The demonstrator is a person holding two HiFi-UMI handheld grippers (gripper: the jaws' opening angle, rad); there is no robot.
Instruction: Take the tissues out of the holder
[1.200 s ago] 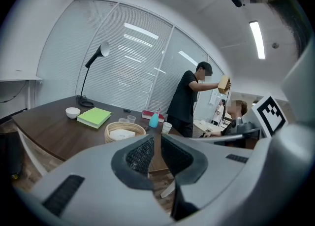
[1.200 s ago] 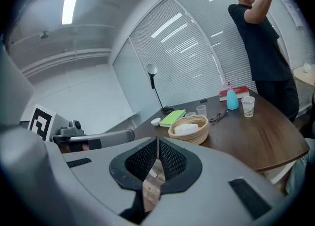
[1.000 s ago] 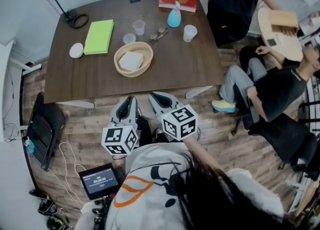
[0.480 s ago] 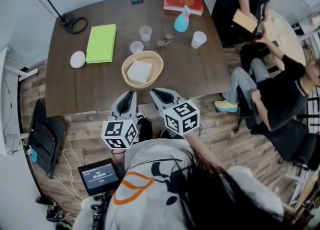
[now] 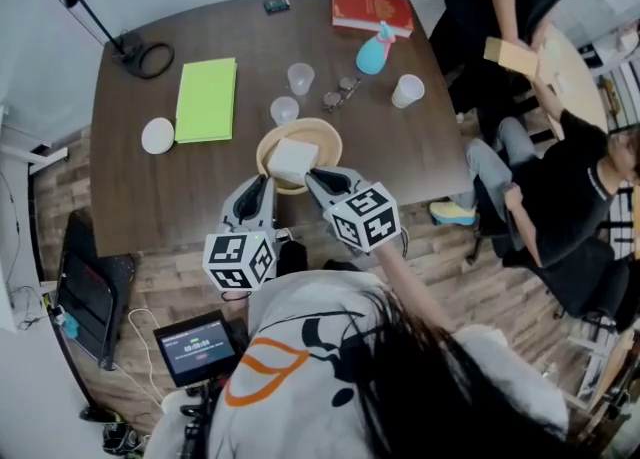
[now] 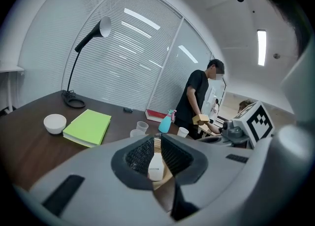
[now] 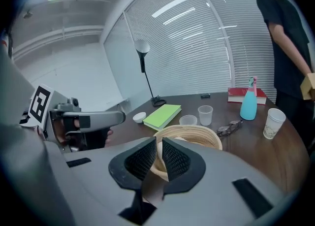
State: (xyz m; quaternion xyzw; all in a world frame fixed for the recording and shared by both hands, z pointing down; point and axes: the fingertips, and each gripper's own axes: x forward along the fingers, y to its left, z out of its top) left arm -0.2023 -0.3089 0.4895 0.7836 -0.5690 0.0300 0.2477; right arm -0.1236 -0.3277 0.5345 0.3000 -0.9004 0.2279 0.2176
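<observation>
Before reaching the tissues point(image 5: 293, 159), lying in the holder point(image 5: 300, 124) just ahead, open the left gripper point(image 5: 264, 183) and right gripper point(image 5: 313, 176) (both jaw pairs together and empty, the left apparently so), then pinch the pack only.

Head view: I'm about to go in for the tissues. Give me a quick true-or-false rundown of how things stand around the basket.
1. The tissues lie inside the woven basket. True.
2. The green notebook lies to the right of the basket. False: it lies to the basket's left.
3. The right gripper holds the tissues. False: its jaws are together with nothing between them, and it sits at the basket's near rim.
4. Two clear cups stand on the far side of the basket. True.
5. The paper cup is tipped over. False: it stands upright near the table's right edge.
</observation>
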